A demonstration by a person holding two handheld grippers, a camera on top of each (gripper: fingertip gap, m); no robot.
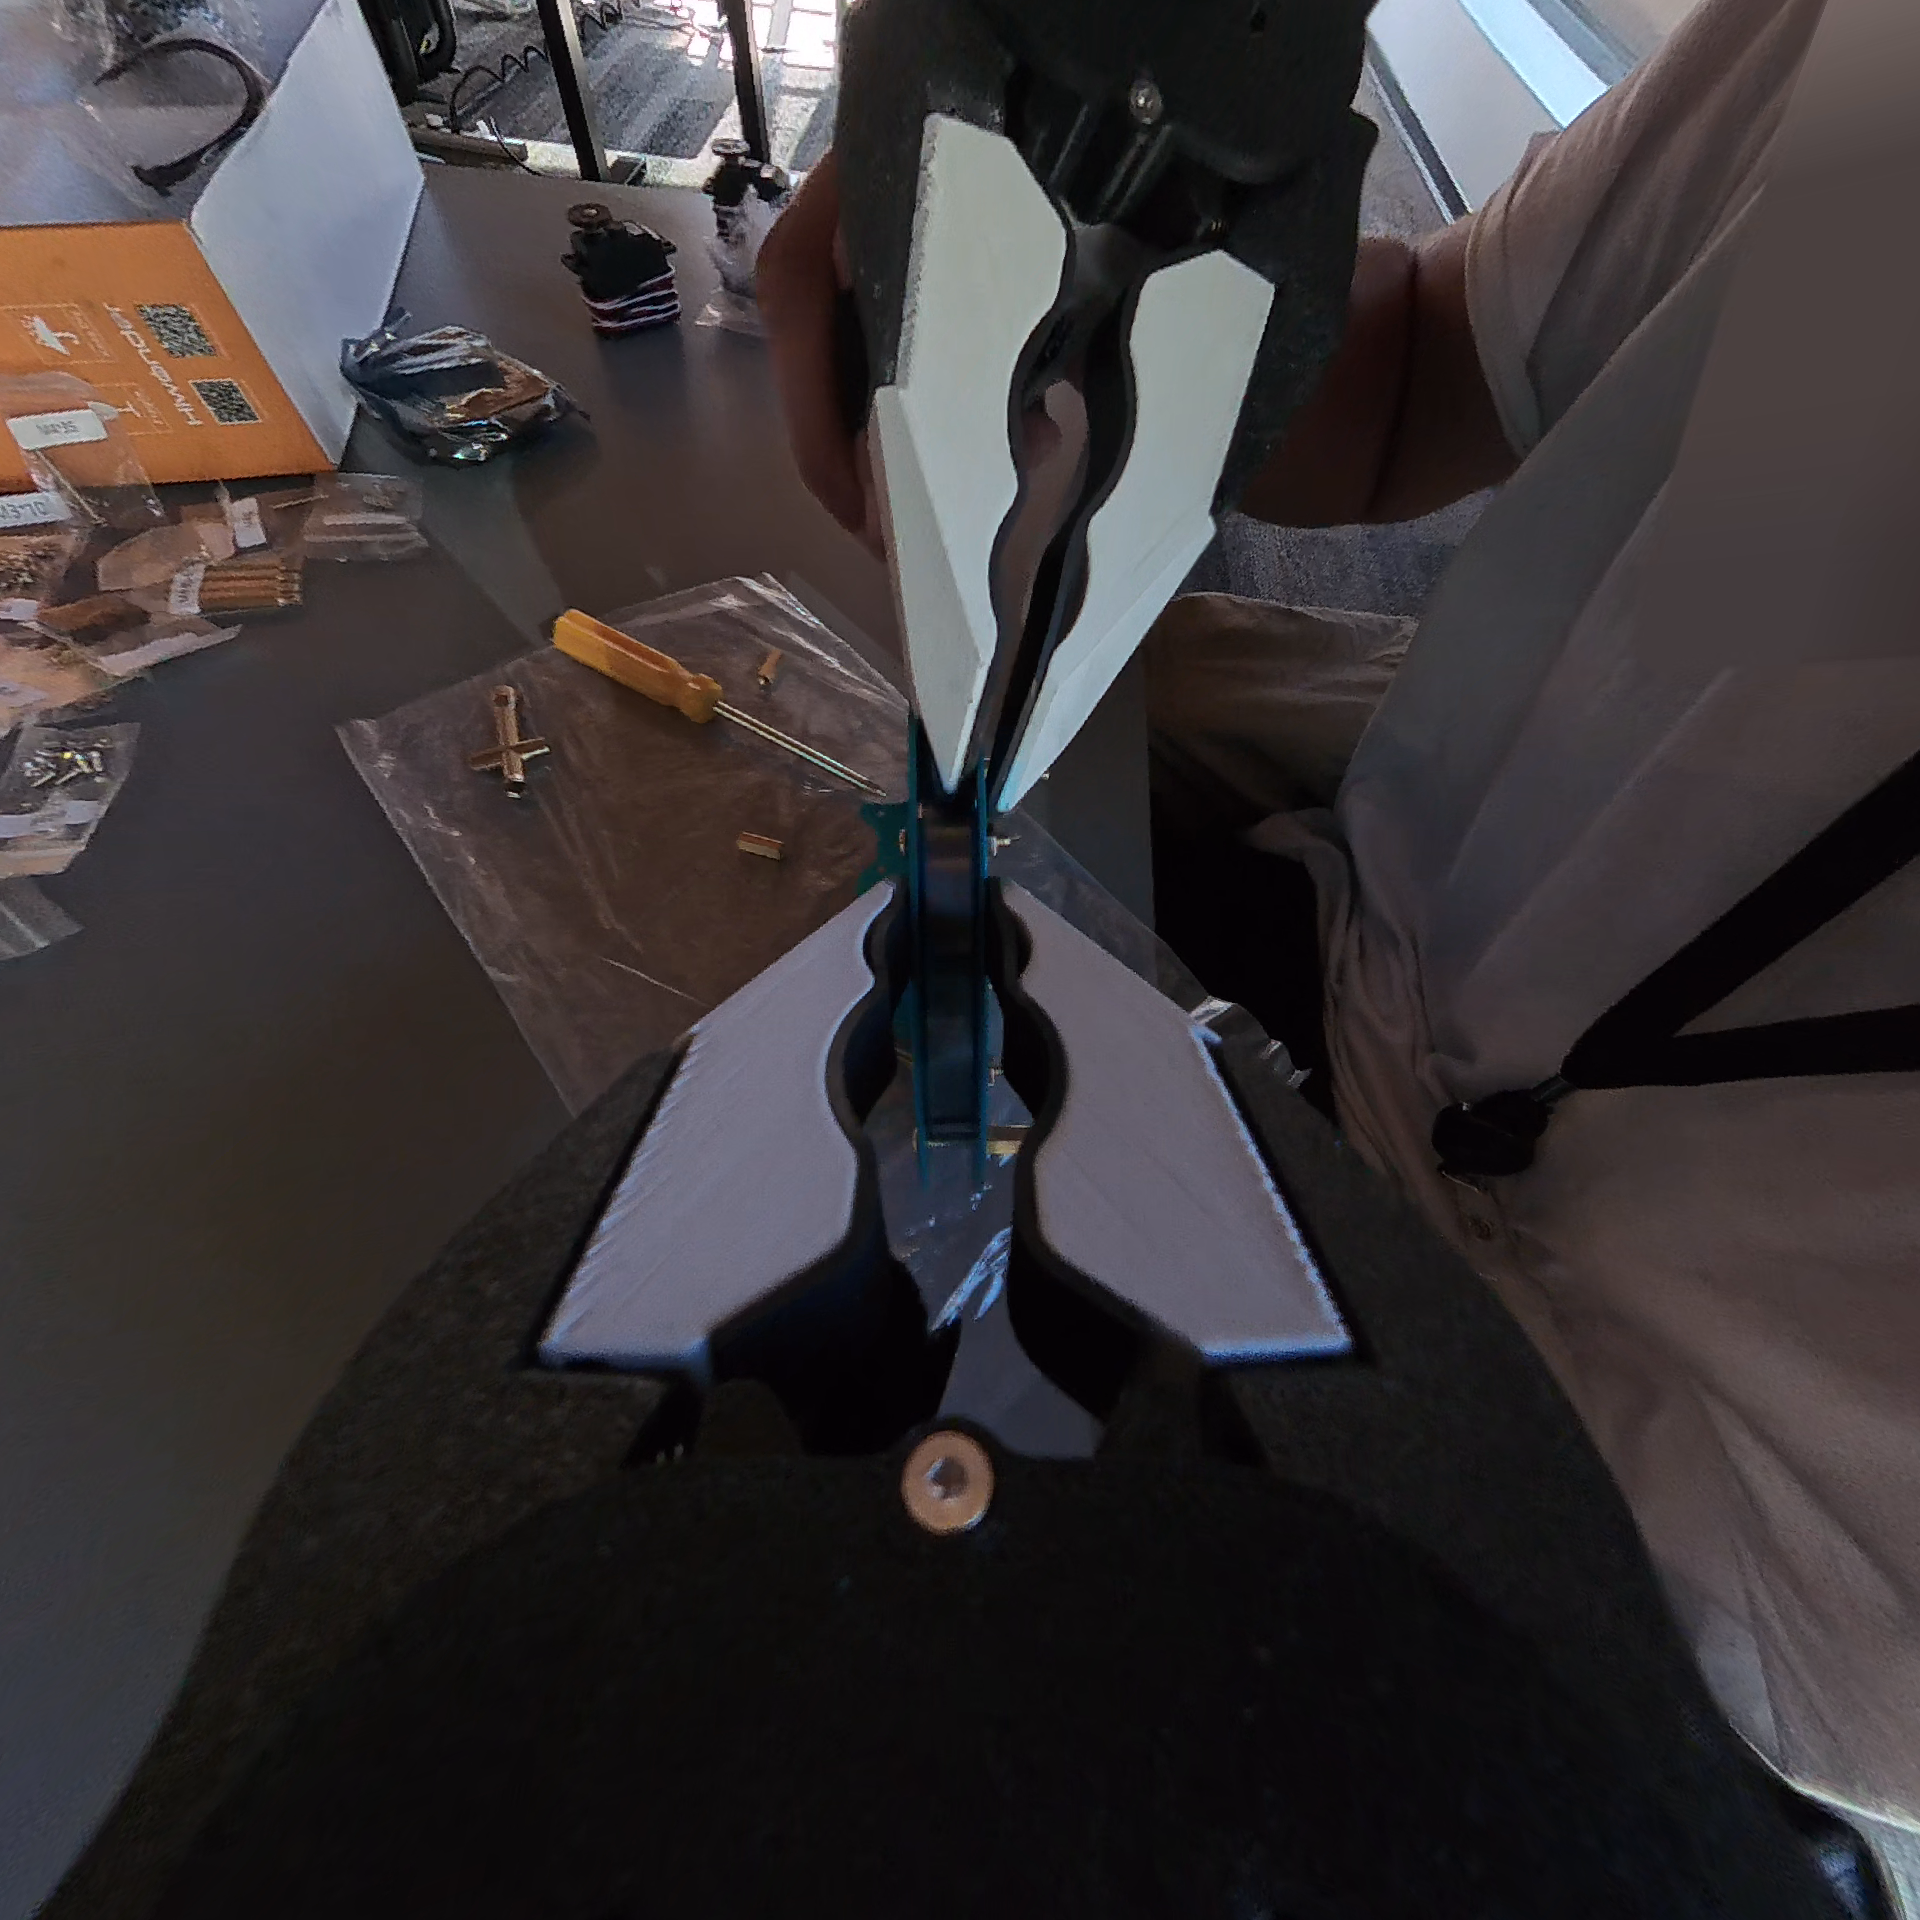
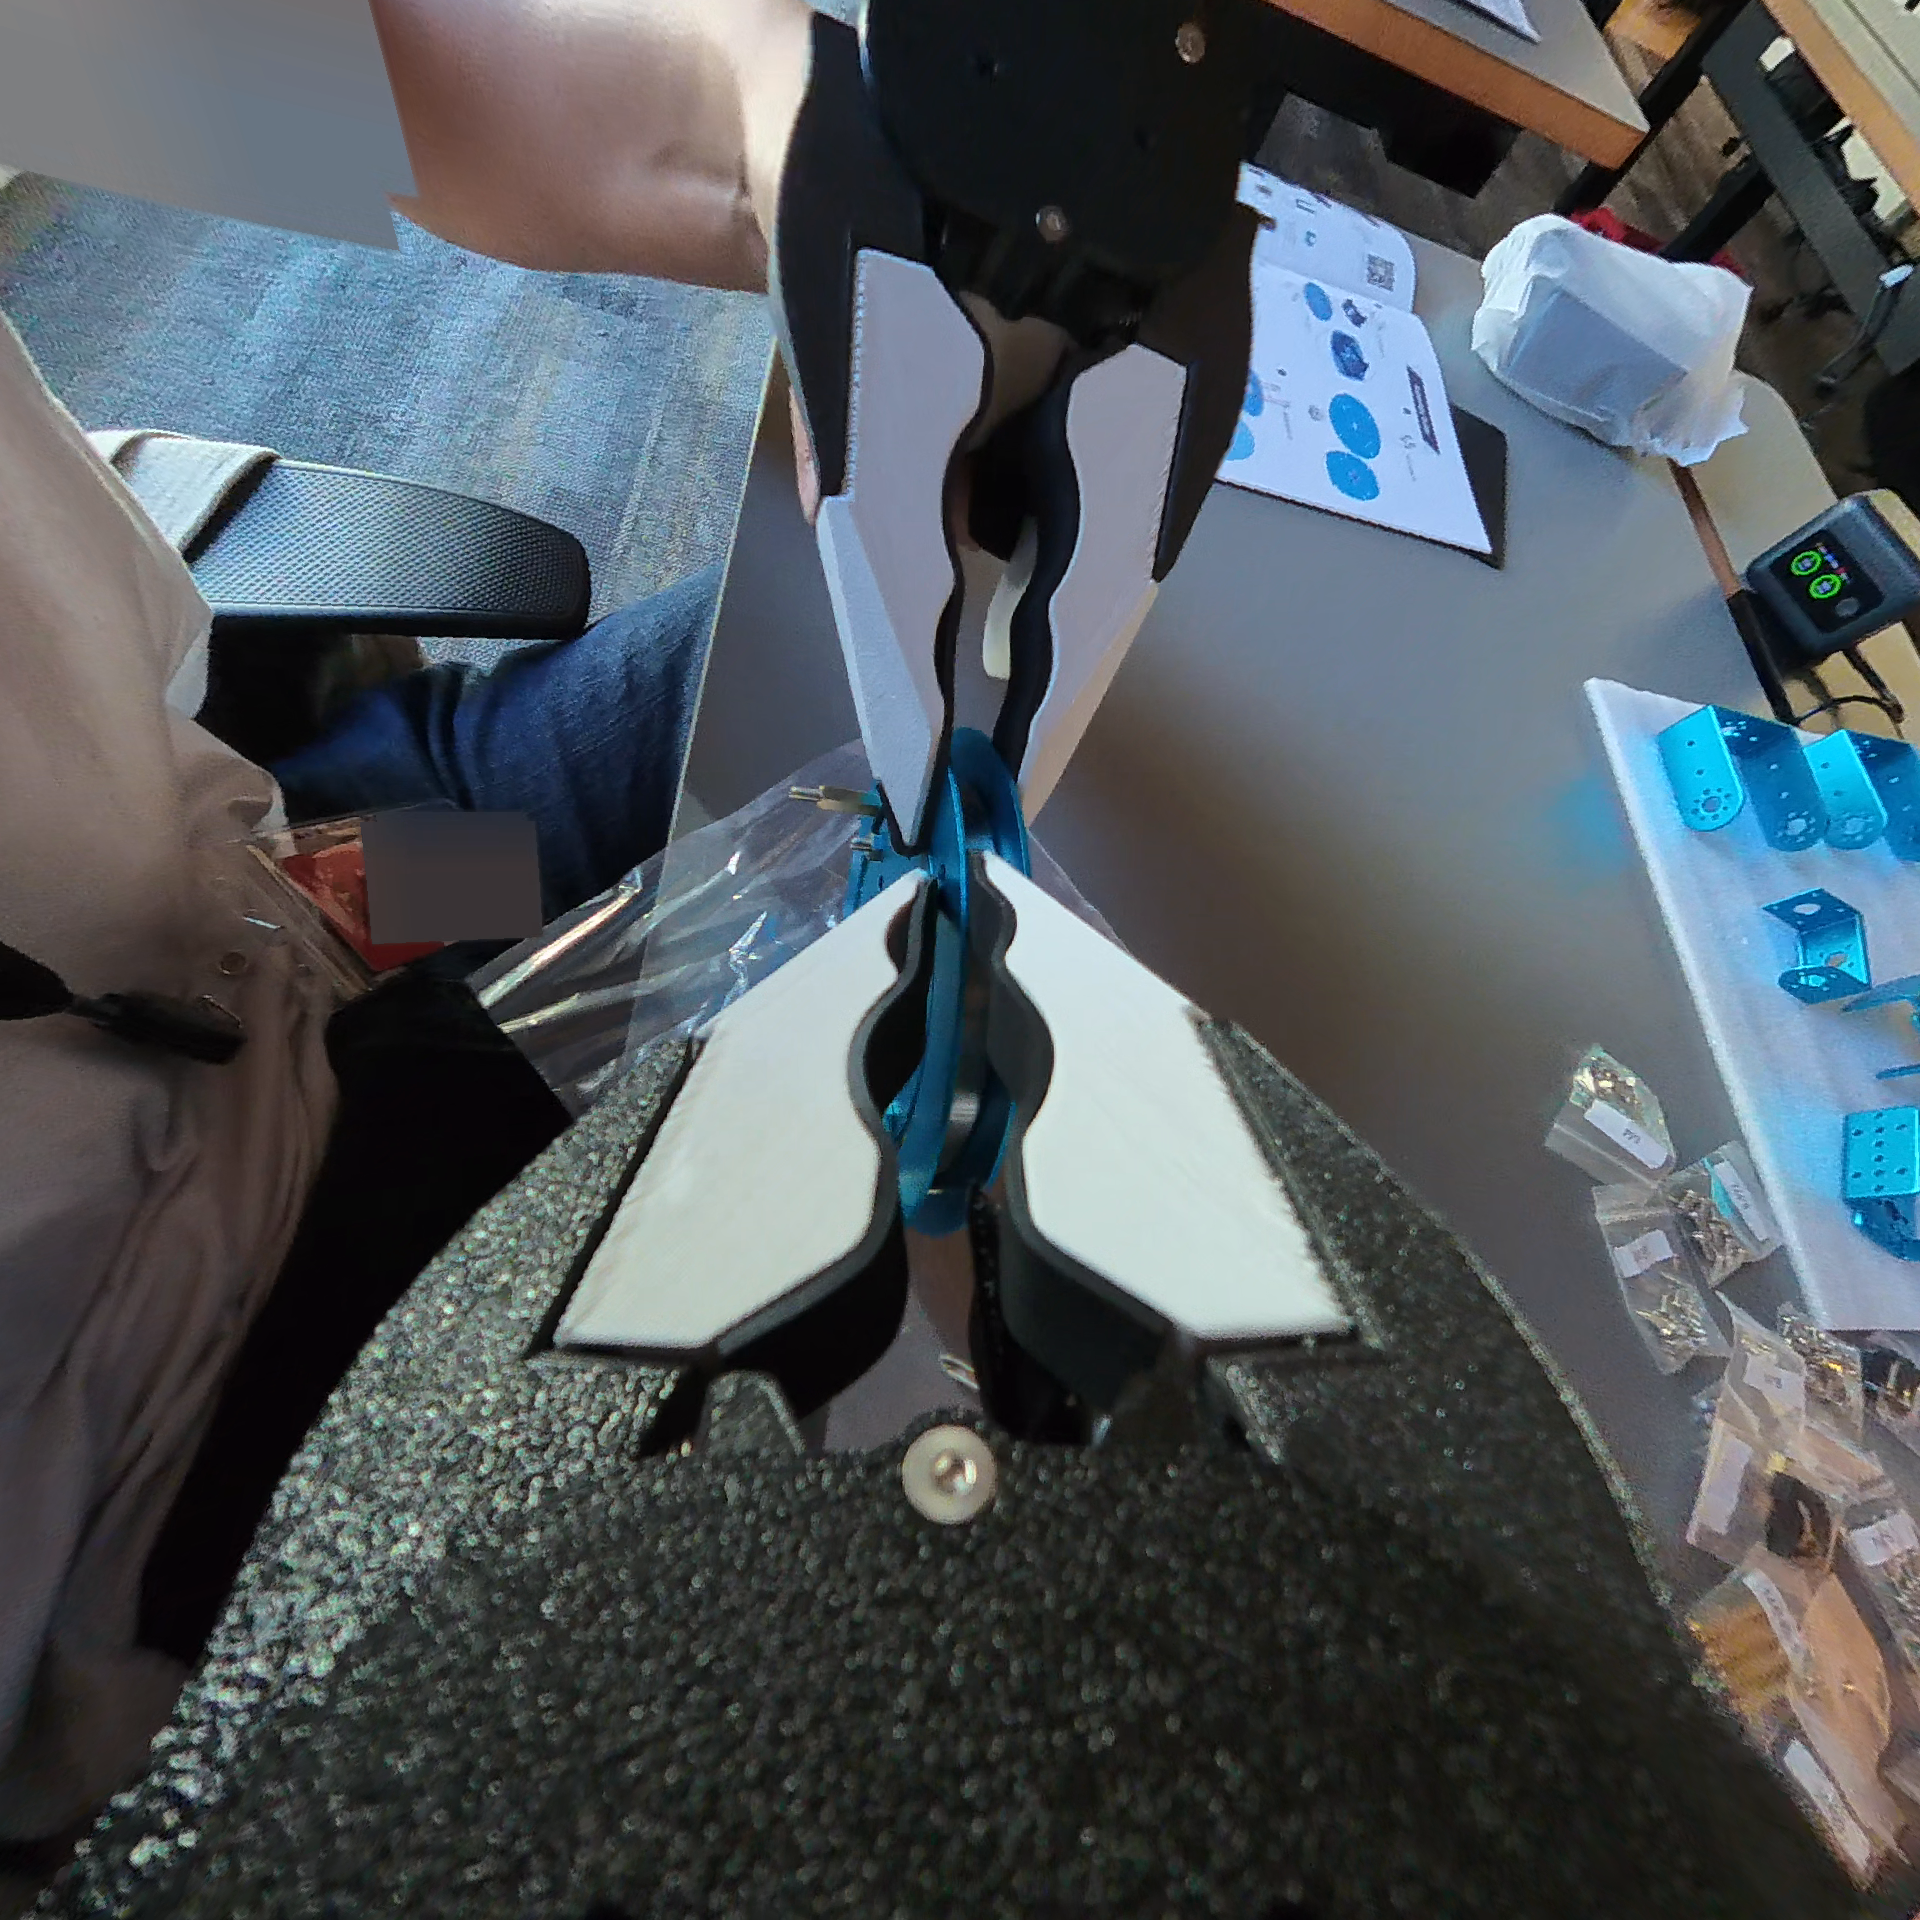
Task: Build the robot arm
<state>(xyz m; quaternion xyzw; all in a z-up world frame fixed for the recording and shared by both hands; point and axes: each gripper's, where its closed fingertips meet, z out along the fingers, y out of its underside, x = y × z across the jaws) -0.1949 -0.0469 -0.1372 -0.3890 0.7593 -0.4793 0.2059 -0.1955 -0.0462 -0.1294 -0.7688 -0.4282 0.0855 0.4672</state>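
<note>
Grey worktable (image 1: 260, 1039), kit parts scattered. My left gripper (image 1: 943, 935) and right gripper (image 2: 951, 914) both clamp blue disc assembly (image 2: 951, 1039) edge-on from opposite sides (steadying it, I judge) above plastic bag (image 1: 623, 883).

Black pebbled gripper (image 1: 945, 894) bodies w/ white faceted fingers (image 1: 748, 1122), black wavy pads, silver screw (image 1: 945, 1481); beige shirt (image 1: 1662, 727).

Dark grey desk (image 1: 260, 1039) in strong side light, grey-blue carpet floor (image 2: 468, 343), black office chair armrest (image 2: 395, 551), wood-edged second desk (image 2: 1507, 73) behind, bright window strip (image 1: 1527, 62) beyond
</note>
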